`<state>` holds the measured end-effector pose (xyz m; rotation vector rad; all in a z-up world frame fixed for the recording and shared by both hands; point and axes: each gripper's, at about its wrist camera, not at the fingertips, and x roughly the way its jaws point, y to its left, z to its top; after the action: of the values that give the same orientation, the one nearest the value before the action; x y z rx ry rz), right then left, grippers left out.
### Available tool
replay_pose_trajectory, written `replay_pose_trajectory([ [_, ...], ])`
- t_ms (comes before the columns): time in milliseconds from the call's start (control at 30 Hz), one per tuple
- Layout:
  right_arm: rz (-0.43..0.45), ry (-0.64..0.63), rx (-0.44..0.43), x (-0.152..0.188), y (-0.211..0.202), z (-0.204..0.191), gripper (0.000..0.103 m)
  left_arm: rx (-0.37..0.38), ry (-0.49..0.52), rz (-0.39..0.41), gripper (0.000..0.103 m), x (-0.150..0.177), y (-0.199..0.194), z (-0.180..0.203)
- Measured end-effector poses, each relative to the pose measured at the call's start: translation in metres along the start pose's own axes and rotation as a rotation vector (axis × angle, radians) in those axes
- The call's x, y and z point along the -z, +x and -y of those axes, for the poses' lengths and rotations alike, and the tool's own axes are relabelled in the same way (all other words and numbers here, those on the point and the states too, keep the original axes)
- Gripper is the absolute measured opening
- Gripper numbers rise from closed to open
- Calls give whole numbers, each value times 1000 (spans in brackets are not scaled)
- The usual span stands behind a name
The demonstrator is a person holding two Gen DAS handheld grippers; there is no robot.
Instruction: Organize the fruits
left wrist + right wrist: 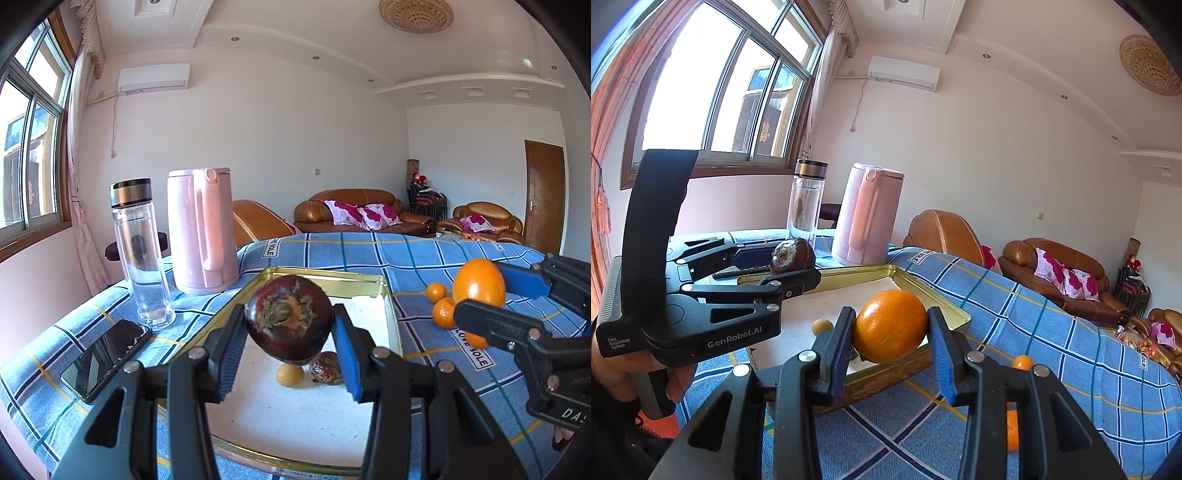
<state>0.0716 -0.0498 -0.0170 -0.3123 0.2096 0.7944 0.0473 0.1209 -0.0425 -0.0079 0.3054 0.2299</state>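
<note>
My left gripper [290, 328] is shut on a dark brown round fruit [289, 318] and holds it above the gold-rimmed tray [391, 314]. On the tray's white floor lie a small tan fruit [290, 375] and a mottled brown fruit [327, 368]. My right gripper [891, 332] is shut on a large orange [891, 325], held above the tray's near right edge [886, 373]. From the right wrist view the left gripper [786, 266] shows at left with the dark fruit [792, 255]. Small oranges [444, 312] lie on the blue checked cloth right of the tray.
A pink kettle [201, 230] and a clear bottle [142, 254] stand at the table's far left. A black phone [107, 360] lies left of the tray. A person's hand [639, 373] grips the left tool. Brown sofas stand behind the table.
</note>
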Motion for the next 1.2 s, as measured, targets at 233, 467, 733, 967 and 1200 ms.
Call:
replay_pose_trajectory([
  [233,-12,-13,-30,-7,16,-11,41,-20,7,-13,47,0,5,-7],
  [467,-29,-22,-53,-14,33,-19,42,-44,13,-39,47,1,12,-14],
  [733,-52,-23,-78,-15,49,-28,42,-63,6,-68,47,2,22,-27],
  [967,-79,-26,-99,-13,62,-36,42,-86,7,-112,47,6,32,-37],
  [1200,-112,-15,-112,-11,73,-40,42,-96,17,-154,47,9,41,-42],
])
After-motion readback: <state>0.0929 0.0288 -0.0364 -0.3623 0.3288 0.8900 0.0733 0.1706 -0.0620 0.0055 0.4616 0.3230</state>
